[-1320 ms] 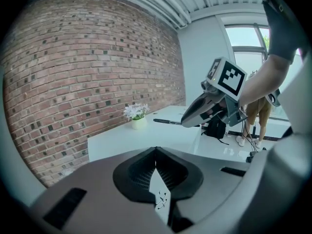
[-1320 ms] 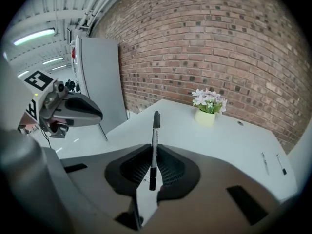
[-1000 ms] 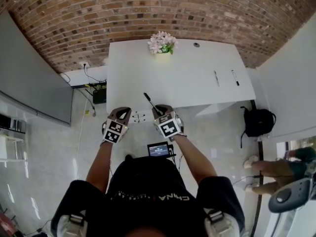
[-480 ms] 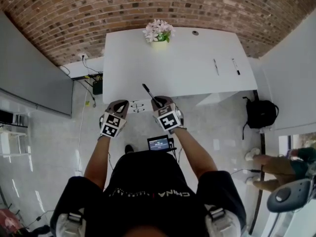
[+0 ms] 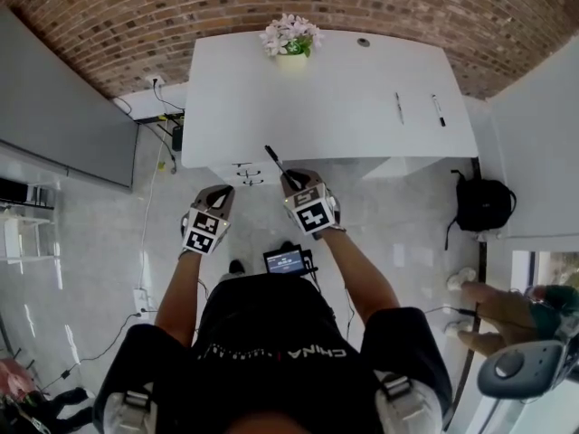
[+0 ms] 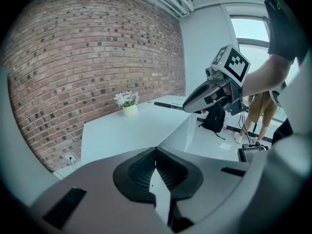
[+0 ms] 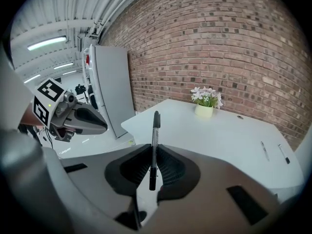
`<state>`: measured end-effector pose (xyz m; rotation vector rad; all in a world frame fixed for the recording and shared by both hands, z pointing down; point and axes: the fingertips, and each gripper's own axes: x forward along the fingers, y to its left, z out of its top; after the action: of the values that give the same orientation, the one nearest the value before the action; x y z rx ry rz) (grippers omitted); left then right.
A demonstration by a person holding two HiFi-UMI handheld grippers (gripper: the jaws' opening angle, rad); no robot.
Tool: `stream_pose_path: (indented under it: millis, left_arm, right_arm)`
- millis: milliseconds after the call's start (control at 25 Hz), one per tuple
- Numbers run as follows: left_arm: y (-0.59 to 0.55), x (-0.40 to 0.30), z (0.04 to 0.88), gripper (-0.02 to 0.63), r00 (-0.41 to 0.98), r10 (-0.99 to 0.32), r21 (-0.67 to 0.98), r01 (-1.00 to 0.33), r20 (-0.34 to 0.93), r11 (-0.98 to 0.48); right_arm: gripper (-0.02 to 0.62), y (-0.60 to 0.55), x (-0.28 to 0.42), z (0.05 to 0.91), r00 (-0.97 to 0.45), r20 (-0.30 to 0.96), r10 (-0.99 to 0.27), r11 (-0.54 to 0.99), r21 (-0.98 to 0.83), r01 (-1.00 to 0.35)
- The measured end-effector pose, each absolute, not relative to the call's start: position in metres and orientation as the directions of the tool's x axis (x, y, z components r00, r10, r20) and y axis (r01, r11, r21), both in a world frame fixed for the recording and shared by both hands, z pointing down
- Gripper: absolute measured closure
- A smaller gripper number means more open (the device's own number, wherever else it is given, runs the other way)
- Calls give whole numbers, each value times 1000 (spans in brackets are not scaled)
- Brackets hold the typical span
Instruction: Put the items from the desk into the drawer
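Surface (image 5: 344, 107) shifts up-frame; grippers now off it.
Right gripper (image 5: 288, 181) grasps light, slick pen (image 5: 272, 158) mid-barrel; left gripper (image 5: 222, 193) clenched, empty.

White lettering ran across the person's black shirt (image 5: 271, 324), upside down in the head view. It appeared to read "CHINA", with a thin line on either side. The cubes on the left tongs (image 5: 223, 191) and the right tongs (image 5: 289, 180) carried black-and-white square markers, patterns with no letters or digits. A small screen (image 5: 285, 260) just below the tongs in the head view glowed, but its display was too small to read. No print could be made out on the black pen (image 7: 155, 135) clamped in the right tongs. Two further pens (image 5: 398, 108) on the table (image 5: 326, 107) were too small to show any lettering.
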<state>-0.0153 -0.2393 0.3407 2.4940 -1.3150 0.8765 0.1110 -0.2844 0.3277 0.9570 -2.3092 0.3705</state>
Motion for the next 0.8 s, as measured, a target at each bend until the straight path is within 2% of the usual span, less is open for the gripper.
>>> stream_pose_path:
  millis: [240, 800]
  left_arm:
    - [-219, -30, 339, 595, 447, -688, -95, -797, 571, -597]
    - [-147, -109, 334, 595, 538, -656, -70, -743, 529, -666]
  right_arm:
    - [548, -262, 101, 327, -540, 626, -562, 674, -31, -738]
    - [548, -164, 22, 331, -449, 642, -622, 581, -7, -814]
